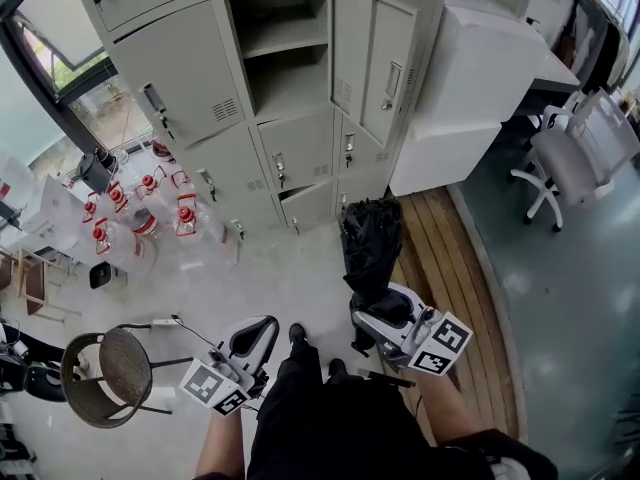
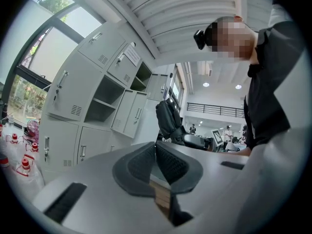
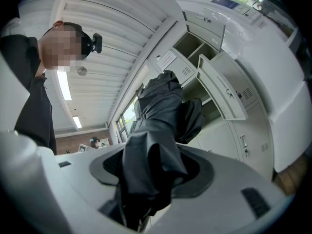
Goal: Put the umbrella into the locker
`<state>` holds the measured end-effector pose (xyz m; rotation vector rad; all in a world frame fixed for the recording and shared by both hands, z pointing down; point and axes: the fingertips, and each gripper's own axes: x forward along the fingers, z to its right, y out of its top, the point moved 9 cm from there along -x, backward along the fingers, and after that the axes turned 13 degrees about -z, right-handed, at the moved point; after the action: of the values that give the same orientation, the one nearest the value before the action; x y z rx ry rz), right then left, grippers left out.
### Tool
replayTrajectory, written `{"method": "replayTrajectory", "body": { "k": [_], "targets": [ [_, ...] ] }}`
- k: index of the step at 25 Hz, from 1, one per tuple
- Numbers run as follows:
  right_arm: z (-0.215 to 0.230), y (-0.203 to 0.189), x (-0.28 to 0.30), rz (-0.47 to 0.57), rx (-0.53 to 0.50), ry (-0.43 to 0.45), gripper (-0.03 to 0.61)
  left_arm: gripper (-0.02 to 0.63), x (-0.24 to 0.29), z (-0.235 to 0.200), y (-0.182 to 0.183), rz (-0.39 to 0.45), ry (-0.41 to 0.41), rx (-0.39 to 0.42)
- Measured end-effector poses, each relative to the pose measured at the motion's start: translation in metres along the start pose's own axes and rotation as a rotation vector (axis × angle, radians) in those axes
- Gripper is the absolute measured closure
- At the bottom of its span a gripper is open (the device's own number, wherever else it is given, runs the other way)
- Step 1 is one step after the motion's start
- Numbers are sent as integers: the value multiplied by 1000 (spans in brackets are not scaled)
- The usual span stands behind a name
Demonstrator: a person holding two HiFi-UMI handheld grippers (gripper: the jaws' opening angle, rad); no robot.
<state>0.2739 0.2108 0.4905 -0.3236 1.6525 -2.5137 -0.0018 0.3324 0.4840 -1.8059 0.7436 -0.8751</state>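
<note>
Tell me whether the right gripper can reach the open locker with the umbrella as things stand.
Probably yes, after a step closer. The right gripper is shut on the umbrella, the locker has its door swung open, and nothing stands on the floor between.

A bank of grey lockers [image 1: 200, 98] fills the upper part of the head view. A window [image 1: 50, 8] is at the upper left. The floor [image 1: 290, 278] is pale grey, with a strip of wooden boards [image 1: 440, 248] at the right. A white office chair [image 1: 570, 158] stands at the right edge. A round wicker stool [image 1: 105, 373] is at the lower left. In the right gripper view, a long ceiling lamp [image 3: 63, 84] is lit at the left.
</note>
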Motion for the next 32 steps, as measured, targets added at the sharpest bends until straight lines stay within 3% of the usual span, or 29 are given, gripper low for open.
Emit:
{"method": "replayTrajectory", "body": {
  "k": [13, 24, 32],
  "targets": [
    [51, 60, 66, 0, -23, -36, 319, 592, 48, -94, 57, 39, -87, 31],
    [72, 88, 138, 14, 7, -87, 319, 592, 53, -181, 90, 54, -157, 51],
    [88, 92, 173, 5, 52, -139, 318, 592, 70, -226, 100, 105, -255, -4]
  ]
}}
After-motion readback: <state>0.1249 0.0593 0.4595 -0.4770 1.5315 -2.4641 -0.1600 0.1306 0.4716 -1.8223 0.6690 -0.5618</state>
